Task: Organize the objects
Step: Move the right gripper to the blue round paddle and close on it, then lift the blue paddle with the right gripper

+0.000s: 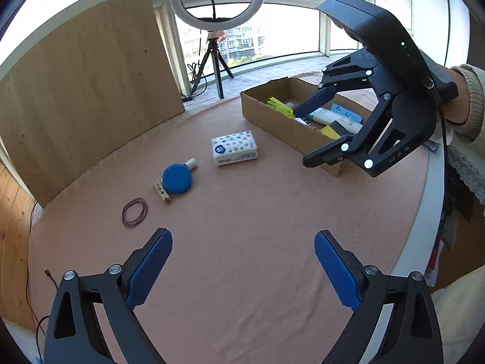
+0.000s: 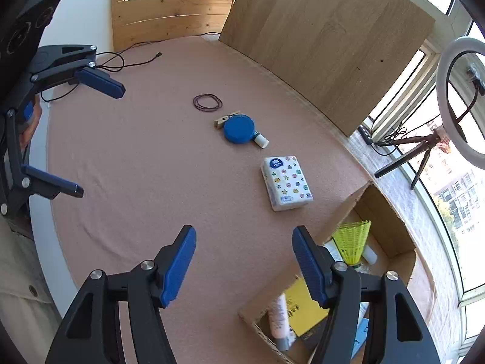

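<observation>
Left wrist view: the left gripper stands wide and empty; the right gripper is also parted, holding nothing. Beyond them, just beside the cardboard box, lies the tissue pack, likely light and squashy, best pinched across its short sides. Farther from the box sit the blue disc, clothespin and rubber bands.

Left gripper, jaws wide apart and empty, above a pink-covered table. On the table lie rubber bands, a wooden clothespin touching a blue round lid, and a tissue pack. The right gripper, jaws parted, hangs over a cardboard box holding a yellow shuttlecock.
</observation>
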Tool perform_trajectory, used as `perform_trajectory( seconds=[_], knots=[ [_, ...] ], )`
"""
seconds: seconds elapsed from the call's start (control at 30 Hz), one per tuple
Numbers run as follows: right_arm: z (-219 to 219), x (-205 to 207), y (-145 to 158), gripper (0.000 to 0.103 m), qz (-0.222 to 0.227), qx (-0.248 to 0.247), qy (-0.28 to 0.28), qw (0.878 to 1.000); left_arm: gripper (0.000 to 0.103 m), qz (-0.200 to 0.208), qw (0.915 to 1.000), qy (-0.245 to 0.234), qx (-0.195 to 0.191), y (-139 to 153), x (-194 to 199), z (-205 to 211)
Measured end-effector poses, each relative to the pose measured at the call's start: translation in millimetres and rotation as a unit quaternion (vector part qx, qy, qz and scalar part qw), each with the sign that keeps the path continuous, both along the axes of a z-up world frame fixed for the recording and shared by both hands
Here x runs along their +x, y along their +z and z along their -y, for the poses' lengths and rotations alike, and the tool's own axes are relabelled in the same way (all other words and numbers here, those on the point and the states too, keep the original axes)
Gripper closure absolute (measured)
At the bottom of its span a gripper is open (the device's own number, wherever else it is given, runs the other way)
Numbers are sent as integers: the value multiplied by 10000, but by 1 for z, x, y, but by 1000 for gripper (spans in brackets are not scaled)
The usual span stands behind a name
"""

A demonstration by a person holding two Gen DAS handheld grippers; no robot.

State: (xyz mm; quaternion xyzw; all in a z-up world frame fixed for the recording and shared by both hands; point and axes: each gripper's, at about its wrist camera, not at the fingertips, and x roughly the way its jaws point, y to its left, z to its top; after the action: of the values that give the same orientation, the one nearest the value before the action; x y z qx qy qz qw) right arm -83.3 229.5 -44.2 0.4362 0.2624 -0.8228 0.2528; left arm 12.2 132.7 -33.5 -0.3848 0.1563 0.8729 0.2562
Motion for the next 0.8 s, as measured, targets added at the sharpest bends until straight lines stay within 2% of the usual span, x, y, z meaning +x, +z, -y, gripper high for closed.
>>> perform_trajectory(
  seconds=[0.07, 0.17, 0.37, 0.5, 0.53, 0.6, 0.7, 0.8],
  knots=[
    [31, -13, -13, 41, 140, -175, -75, 9997, 6, 51, 9998, 139, 157, -1, 12, 24],
    [64, -50, -44, 41, 441, -503, -573, 9961, 6, 75, 9991, 342, 259, -2, 31, 54],
    [92, -114, -82, 41, 338, -689, -1521, 9854, 6, 60, 9968, 776, 189, -7, 61, 100],
    [103, -138, -92, 41, 62, -318, -1535, 9876, 5, 124, 9933, 1133, 208, -10, 74, 126],
    [104, -143, -94, 45, 68, -306, -1521, 9879, 5, 140, 9925, 1195, 200, -11, 76, 131],
    [102, -149, -94, 57, 104, -455, -1537, 9870, 5, 157, 9914, 1291, 168, -13, 79, 140],
    [102, -147, -94, 58, 286, -663, -1521, 9857, 5, 197, 9900, 1386, 177, -14, 78, 149],
    [111, -126, -94, 57, 474, -735, -1220, 9887, 5, 241, 9888, 1457, 227, -17, 65, 152]
  ],
)
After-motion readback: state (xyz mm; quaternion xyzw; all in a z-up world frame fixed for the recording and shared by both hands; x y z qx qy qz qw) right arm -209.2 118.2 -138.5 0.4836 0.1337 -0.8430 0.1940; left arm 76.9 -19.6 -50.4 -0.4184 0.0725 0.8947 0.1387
